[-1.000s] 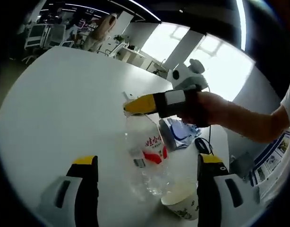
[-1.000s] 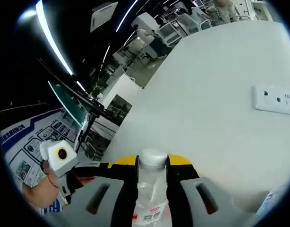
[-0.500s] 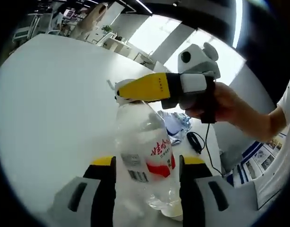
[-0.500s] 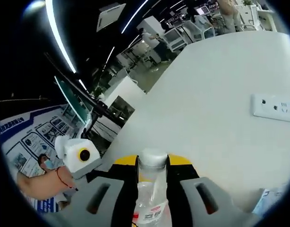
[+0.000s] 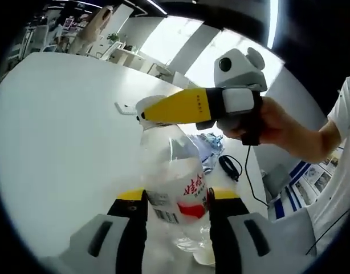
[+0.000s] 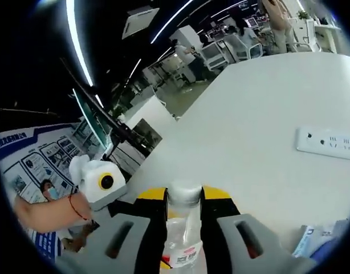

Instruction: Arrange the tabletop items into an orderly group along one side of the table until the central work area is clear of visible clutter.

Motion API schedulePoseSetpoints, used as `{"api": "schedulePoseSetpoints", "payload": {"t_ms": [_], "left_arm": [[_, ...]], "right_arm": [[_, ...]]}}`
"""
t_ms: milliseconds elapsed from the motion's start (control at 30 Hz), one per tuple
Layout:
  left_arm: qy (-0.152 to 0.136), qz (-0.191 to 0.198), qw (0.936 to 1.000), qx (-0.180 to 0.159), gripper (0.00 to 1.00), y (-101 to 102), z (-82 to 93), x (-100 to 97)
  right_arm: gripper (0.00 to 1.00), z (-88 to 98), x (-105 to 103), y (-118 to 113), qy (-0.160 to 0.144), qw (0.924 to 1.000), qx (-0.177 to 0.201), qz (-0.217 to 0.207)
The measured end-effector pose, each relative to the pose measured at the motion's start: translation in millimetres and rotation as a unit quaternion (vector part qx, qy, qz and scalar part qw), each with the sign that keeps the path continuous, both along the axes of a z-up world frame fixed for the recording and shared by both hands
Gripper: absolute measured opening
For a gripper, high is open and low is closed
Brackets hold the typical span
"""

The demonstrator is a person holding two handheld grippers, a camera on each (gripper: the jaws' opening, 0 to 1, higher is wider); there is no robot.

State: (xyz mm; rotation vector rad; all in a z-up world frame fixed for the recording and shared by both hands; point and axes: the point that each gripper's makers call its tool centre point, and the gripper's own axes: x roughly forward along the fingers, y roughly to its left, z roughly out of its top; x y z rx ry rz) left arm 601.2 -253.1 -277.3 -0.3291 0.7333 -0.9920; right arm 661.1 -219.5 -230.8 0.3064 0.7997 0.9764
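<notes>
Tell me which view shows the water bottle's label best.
The left gripper view: the water bottle shows its body and red-lettered label between the left gripper jaws, its neck held by the right gripper. The right gripper view shows mainly its cap, neck and a sliver of label.

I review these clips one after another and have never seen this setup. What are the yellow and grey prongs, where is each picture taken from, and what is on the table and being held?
No robot here: a person holds a hand tool with two jaws in each hand, and a fisheye camera rides on each tool, looking along its jaws.

In the left gripper view, the left gripper has its yellow-tipped jaws against the body of a clear water bottle. The right gripper, held by the person's hand, comes in from the right and clamps the bottle's neck.

In the right gripper view, the right gripper's own jaws close on the neck just under the white cap.

On the white table lie a power strip, a blue and clear plastic pack, a black cable and a paper cup, partly hidden behind the bottle.
</notes>
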Motion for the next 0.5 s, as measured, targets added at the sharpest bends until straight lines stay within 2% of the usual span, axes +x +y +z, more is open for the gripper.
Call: {"api": "schedulePoseSetpoints", "payload": {"t_ms": [233, 333, 367, 500], "left_arm": [[-0.023, -0.011, 0.9996, 0.015, 0.40, -5.6, 6.4, 3.4], [-0.022, -0.003, 0.9997, 0.009, 0.39, -6.2, 11.9, 8.8], [-0.037, -0.012, 0.9992, 0.013, 0.39, -7.4, 14.4, 9.9], [-0.045, -0.014, 0.9988, 0.015, 0.39, -10.3, 20.9, 16.8]], "right_arm": [[0.19, 14.2, -1.5, -5.5, -0.034, 0.9994, -0.008, 0.005], [0.19, 21.7, -2.1, -8.3, -0.048, 0.9987, -0.010, 0.009], [0.19, 25.5, -0.6, -9.6, -0.060, 0.9981, -0.011, 0.008], [0.19, 35.8, 2.5, -12.8, -0.078, 0.9968, -0.012, 0.009]]}}
